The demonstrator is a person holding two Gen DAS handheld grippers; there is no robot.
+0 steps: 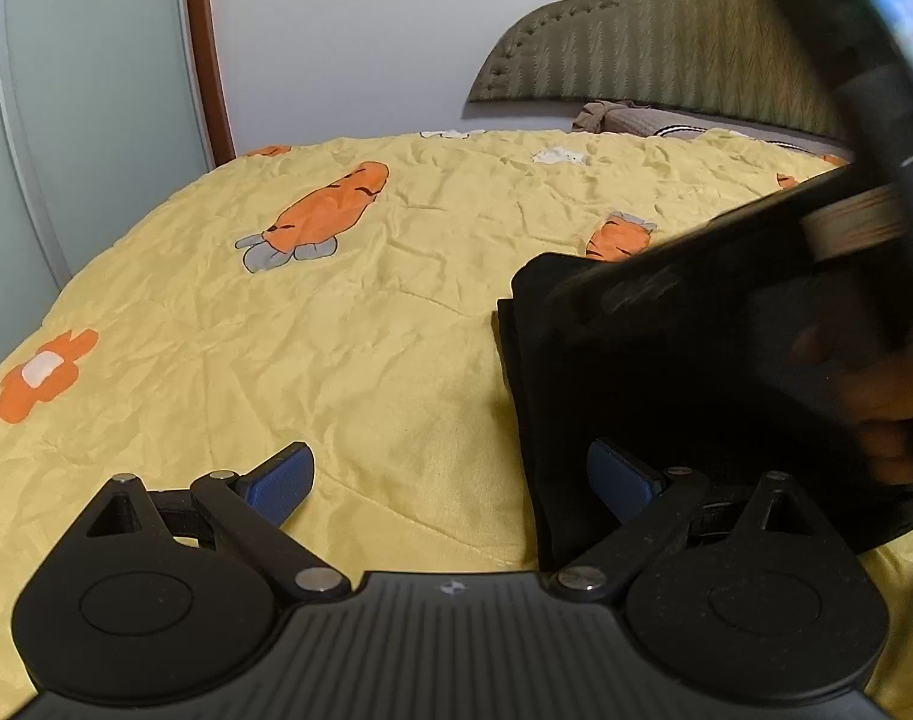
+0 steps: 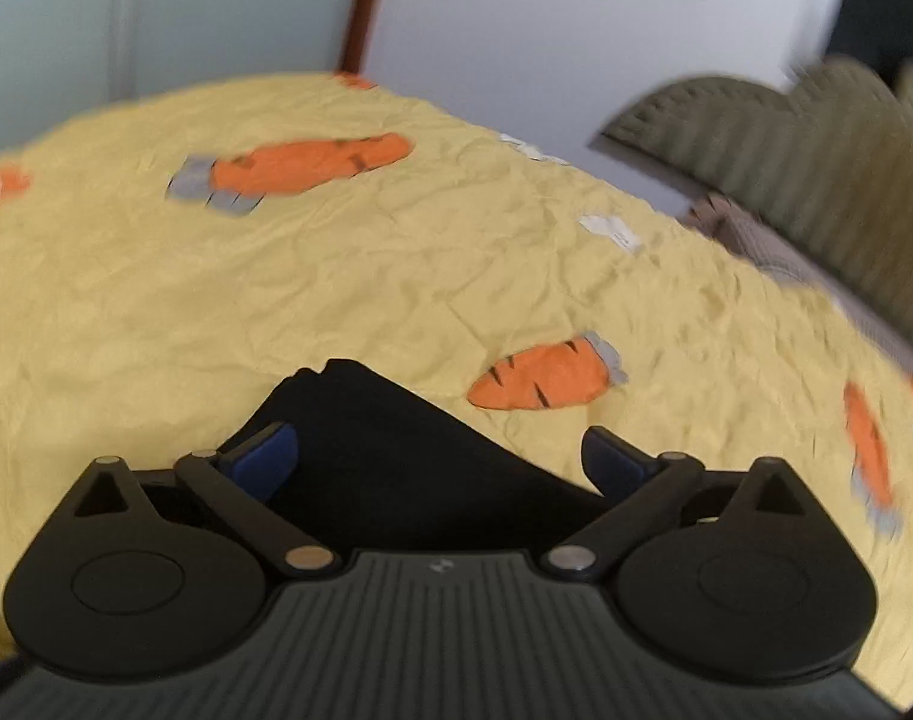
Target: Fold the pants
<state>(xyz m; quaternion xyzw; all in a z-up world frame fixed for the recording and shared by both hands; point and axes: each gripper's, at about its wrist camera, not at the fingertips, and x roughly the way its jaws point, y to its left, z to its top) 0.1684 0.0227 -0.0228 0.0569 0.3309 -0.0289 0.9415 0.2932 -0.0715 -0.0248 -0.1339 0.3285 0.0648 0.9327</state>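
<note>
On the bed, ahead of both claws, a yellow bedspread (image 1: 348, 324) printed with orange carrots is spread out, creased all over. The black pants (image 1: 666, 396) are seen lying on it as a folded, layered stack.

Left claw (image 1: 450, 483): the jaws are held wide apart and nothing is gripped. The pants lie ahead and to the right of it; the near edge of the stack passes behind the right blue pad (image 1: 621, 480), while the left pad is seen over bare bedspread. Whether the right pad touches the cloth cannot be told.

Right claw (image 2: 441, 459): the jaws are held wide apart and nothing is gripped. The pants (image 2: 390, 450) are seen between and beyond its two pads, but no pad is pressed on them. This view is blurred.

In the left wrist view, the right claw's dark body (image 1: 774, 276) and the hand (image 1: 882, 402) holding it are seen over the pants, blurred. A padded headboard (image 1: 666, 42) is seen far ahead to the right.
</note>
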